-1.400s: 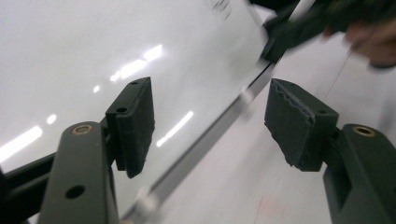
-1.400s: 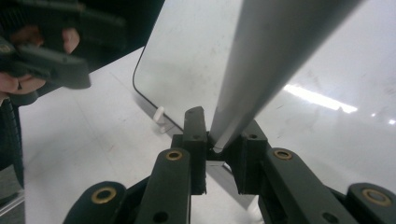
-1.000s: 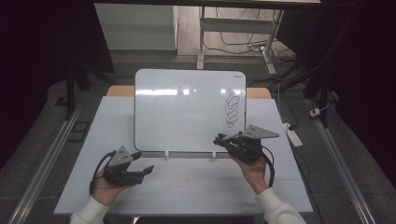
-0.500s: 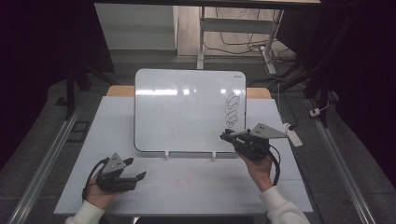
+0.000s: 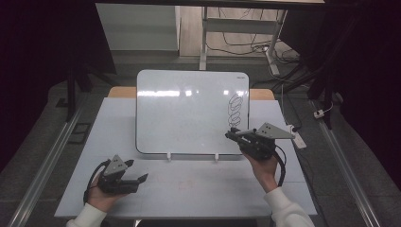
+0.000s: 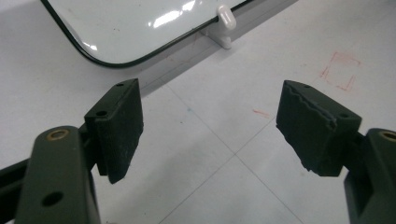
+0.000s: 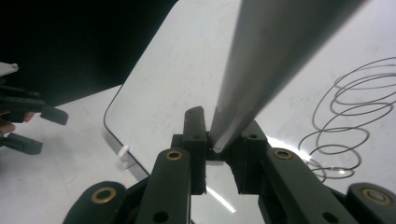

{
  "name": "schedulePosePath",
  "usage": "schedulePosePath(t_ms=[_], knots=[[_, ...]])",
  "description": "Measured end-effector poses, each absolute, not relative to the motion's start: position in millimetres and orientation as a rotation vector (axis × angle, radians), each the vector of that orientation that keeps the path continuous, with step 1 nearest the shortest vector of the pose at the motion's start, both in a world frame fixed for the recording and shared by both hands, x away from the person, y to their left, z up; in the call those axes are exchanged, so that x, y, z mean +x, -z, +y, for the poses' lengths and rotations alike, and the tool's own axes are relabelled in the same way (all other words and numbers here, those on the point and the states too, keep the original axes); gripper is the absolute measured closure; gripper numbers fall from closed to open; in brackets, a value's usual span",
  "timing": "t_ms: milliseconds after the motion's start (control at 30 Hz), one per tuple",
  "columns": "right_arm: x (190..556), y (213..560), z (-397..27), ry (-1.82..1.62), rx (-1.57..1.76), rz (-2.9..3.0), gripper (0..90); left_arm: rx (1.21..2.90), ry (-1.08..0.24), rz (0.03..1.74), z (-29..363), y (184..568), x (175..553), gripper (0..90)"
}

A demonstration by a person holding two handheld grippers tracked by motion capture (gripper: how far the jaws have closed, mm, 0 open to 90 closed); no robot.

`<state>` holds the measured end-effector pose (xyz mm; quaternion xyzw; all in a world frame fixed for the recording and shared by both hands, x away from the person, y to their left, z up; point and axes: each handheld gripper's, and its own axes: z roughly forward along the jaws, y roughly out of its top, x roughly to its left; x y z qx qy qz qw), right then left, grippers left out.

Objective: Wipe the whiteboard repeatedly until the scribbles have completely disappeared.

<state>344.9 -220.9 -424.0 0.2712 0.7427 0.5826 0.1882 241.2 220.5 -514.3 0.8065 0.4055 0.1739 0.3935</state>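
While the whiteboard [image 5: 189, 111] stands propped upright on two small white clips at the far middle of the desk [image 5: 118, 127], the right tool [image 5: 235, 134] is clenched on a grey marker [image 7: 261, 70], gripping it near one end so that the barrel runs up past the camera in the right gripper view. In the high view the marker [image 5: 242, 133] lies roughly level in front of the board's lower right corner; whether its tip touches the surface cannot be told. A column of overlapping loops [image 5: 235, 107] is already drawn down the board's right side, and in the right gripper view the same scribble [image 7: 350, 116] shows as several stacked ovals. The rest of the board is blank, so the drawing looks begun but, at a guess, far from covering the board. The left tool [image 5: 137, 180] rests low on the near left of the desk, released, its jaws wide apart over bare desk, well away from the board.
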Motion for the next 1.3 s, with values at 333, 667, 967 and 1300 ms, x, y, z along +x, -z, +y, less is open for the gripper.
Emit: schedulePosePath(t_ms=[333,667,967,1300], knots=[[397.7,403.1,-230.5,-1.608,0.846,1.962,77.5,2.068,-0.417,1.028,218.6,517.2,245.1,23.5],[454.3,394.9,-240.0,-1.564,0.975,1.877,77.5,2.080,-0.401,1.031,220.3,519.8,247.2,23.7],[487.9,395.5,-237.2,-1.549,1.031,1.852,77.5,2.087,-0.391,1.034,220.6,522.0,249.3,23.8],[486.4,394.6,-238.1,-1.500,1.026,1.831,77.5,2.089,-0.395,1.032,220.4,521.8,249.2,24.0]])
